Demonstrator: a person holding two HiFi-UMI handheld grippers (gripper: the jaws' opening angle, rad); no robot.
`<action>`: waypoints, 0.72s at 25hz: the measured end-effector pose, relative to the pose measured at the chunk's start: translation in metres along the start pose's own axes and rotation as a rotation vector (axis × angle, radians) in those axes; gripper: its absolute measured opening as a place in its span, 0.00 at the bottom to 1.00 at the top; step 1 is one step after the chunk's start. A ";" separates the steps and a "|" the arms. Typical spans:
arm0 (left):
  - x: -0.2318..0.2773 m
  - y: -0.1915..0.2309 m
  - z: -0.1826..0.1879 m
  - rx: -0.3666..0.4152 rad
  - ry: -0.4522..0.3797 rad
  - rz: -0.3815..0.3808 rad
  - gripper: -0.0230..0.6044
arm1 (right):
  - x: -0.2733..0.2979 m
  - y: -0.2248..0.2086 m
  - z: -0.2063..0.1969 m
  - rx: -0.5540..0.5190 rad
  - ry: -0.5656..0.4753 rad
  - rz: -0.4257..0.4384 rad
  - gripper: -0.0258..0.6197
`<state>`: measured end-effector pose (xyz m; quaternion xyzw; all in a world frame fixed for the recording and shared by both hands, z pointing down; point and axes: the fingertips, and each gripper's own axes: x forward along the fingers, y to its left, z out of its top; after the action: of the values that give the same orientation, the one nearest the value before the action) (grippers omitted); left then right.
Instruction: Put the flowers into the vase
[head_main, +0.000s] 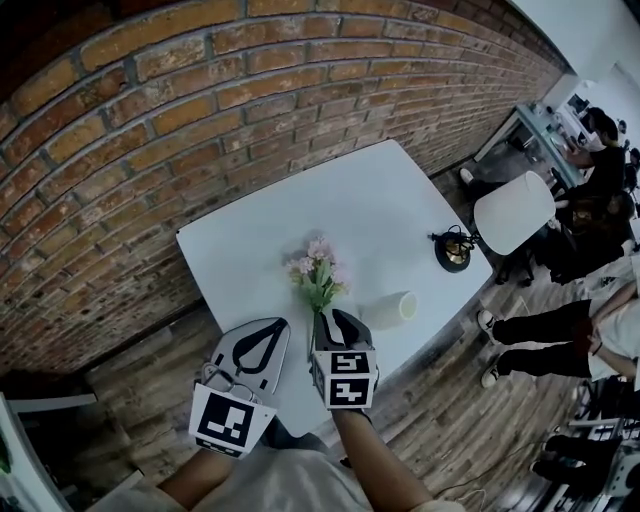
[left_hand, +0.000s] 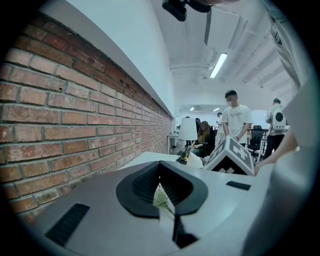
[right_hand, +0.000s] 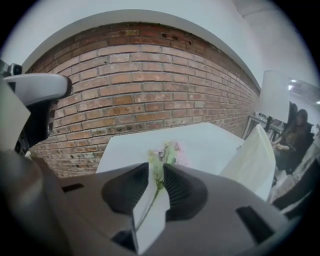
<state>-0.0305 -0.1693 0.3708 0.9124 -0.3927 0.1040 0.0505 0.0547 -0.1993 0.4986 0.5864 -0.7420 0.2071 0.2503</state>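
Right jaws: my right gripper (right_hand: 156, 169) stands partly open. The thin green stem of the flowers (right_hand: 165, 151) runs up the gap, and the pads do not look to be squeezing it.
Left jaws: my left gripper (left_hand: 160, 166) has its tips together. A small pale sprig (left_hand: 161, 199) shows in the slit behind them (pinched there or only seen beyond, I cannot tell).
Grippers together: the left sits at 9 o'clock of the right, just beside it, at the near edge of the table (head_main: 400, 200).
Flowers: pink and pale heads over green leaves, at 12 o'clock just past my right tips and low over the white top. Whether they rest on it I cannot say.
Vase: the pale vase (head_main: 392, 309) is at 3 o'clock of my right tips, near them but apart from the flowers, with nothing in it that I can see.
Done: as I judge it, the stem has only been reached.
Left to do: get a firm hold, carry the stem across to 3 o'clock and lower it into the mouth.
Beyond: a lamp (head_main: 512, 212) stands at 2 o'clock by the far corner, and a brick wall (head_main: 200, 100) runs behind the table.
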 end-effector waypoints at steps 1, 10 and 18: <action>0.001 0.001 -0.001 -0.002 0.003 -0.001 0.05 | 0.004 -0.001 -0.001 0.002 0.009 -0.002 0.17; 0.011 0.008 -0.009 -0.003 0.032 -0.008 0.05 | 0.043 -0.007 -0.014 -0.002 0.103 -0.027 0.18; 0.024 0.019 -0.018 0.004 0.065 -0.011 0.05 | 0.069 -0.018 -0.029 0.026 0.199 -0.044 0.20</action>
<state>-0.0312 -0.1966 0.3943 0.9107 -0.3857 0.1340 0.0619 0.0627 -0.2388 0.5638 0.5825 -0.6976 0.2682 0.3195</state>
